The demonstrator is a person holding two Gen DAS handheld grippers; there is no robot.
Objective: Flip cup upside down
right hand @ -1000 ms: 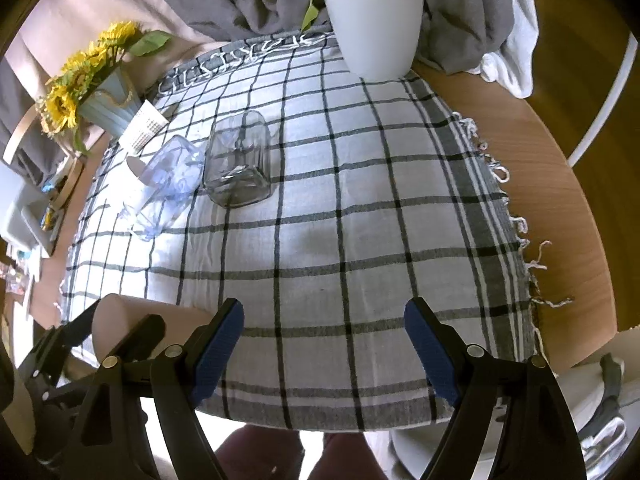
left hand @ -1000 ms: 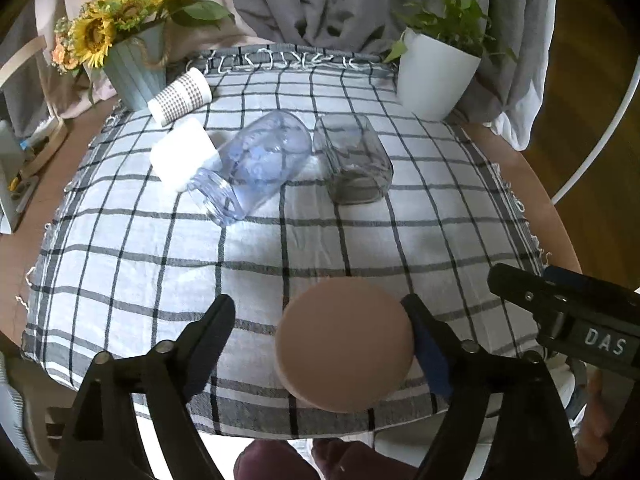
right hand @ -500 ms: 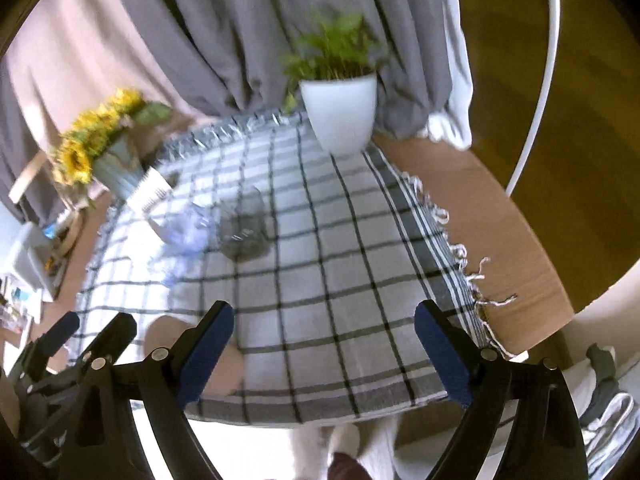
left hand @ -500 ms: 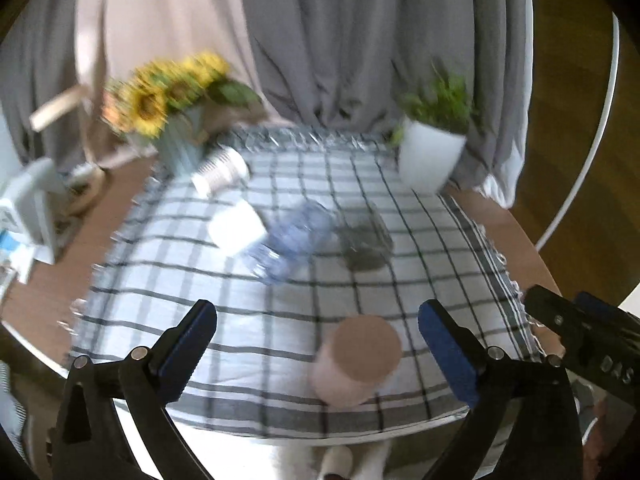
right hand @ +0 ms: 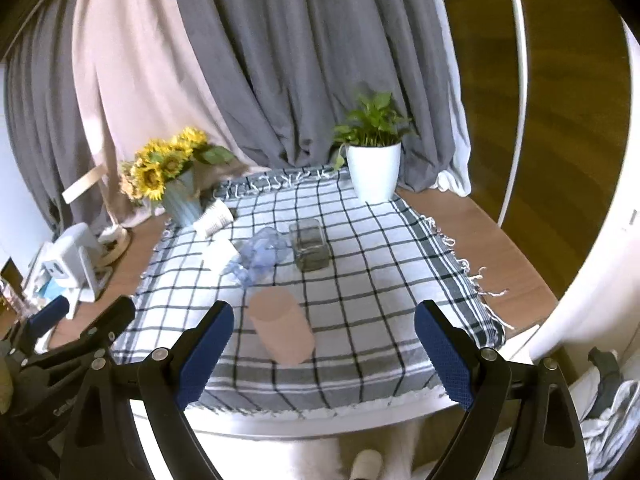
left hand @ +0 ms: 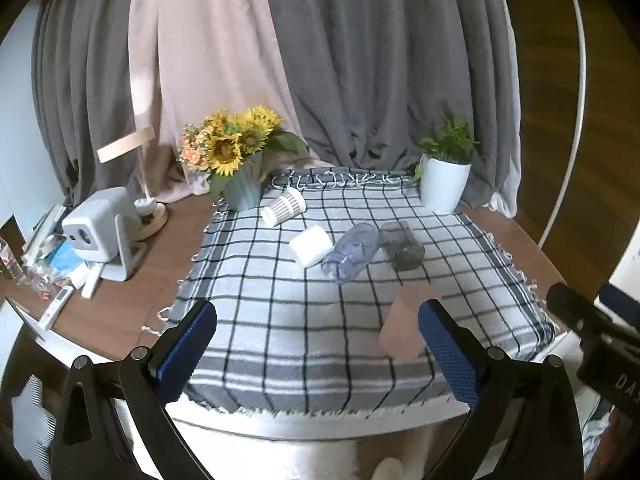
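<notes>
A beige cup [left hand: 404,326] [right hand: 282,330] stands bottom-up on the checked cloth [left hand: 280,280] near the table's front edge. My left gripper [left hand: 318,354] is open and empty, pulled back off the table, with the cup just left of its right finger. My right gripper [right hand: 324,350] is open and empty, also back from the front edge, with the cup between the finger lines. A clear blue cup [left hand: 352,252], a white cup [left hand: 311,245], a dotted white cup [left hand: 284,206] and a square glass [left hand: 402,246] lie on their sides mid-table.
A sunflower vase [left hand: 240,168] stands at the back left and a white plant pot [left hand: 442,188] at the back right. A grey device [left hand: 100,232] and clutter sit on the wooden table to the left. Grey and beige curtains hang behind.
Both grippers have drawn back and up from the table. The left gripper let go of the beige cup, which now stands alone on the cloth.
</notes>
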